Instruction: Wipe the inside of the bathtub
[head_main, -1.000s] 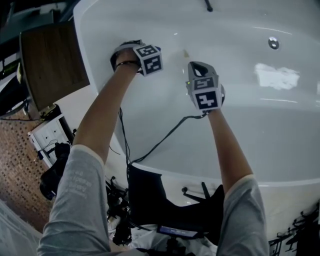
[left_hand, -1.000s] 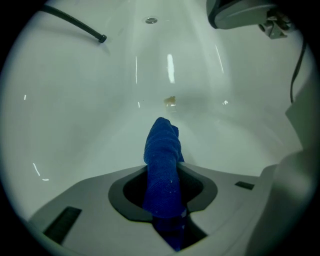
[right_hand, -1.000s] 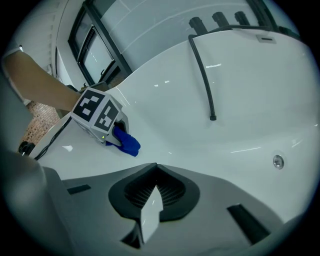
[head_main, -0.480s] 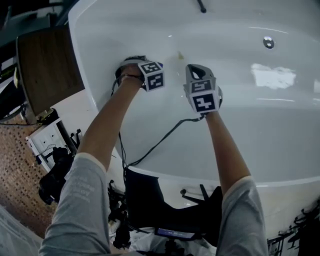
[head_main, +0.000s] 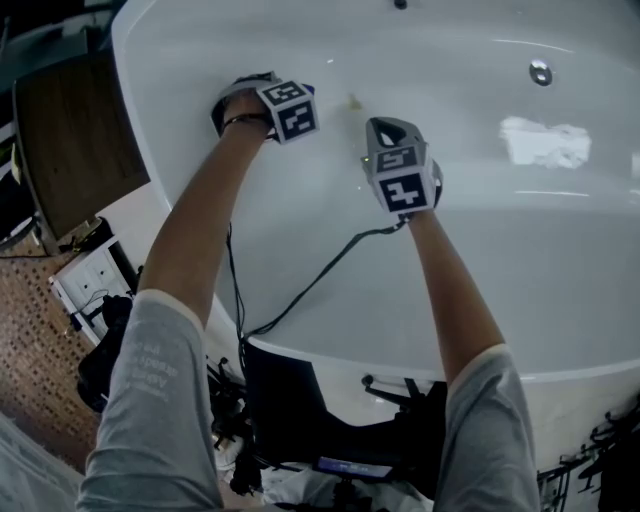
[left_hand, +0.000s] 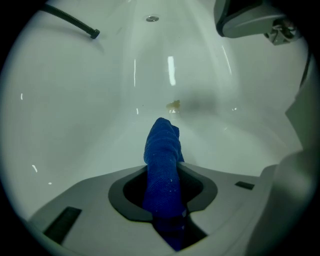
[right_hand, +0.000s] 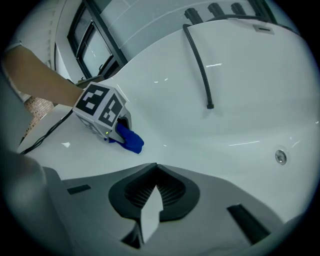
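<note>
**Cloth near the tub's left rim, bare basin to the right**

The left gripper (left_hand: 162, 172) is clamped on a blue cloth (left_hand: 162, 142), inside the white bathtub (head_main: 560, 230) and close to its curved left rim. A small yellowish mark (left_hand: 173, 104) lies just beyond the cloth's tip. The right gripper (right_hand: 156, 176), its jaws together on nothing, is near the left one. Bare white wall runs right toward the drain (head_main: 541, 72).

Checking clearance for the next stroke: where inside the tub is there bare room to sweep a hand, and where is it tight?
Free: the bare bathtub floor from the right hand-held gripper across to the round metal fitting. Crowded: the tub's left end, where the left hand-held gripper, its blue cloth and the yellowish spot cluster.
</note>
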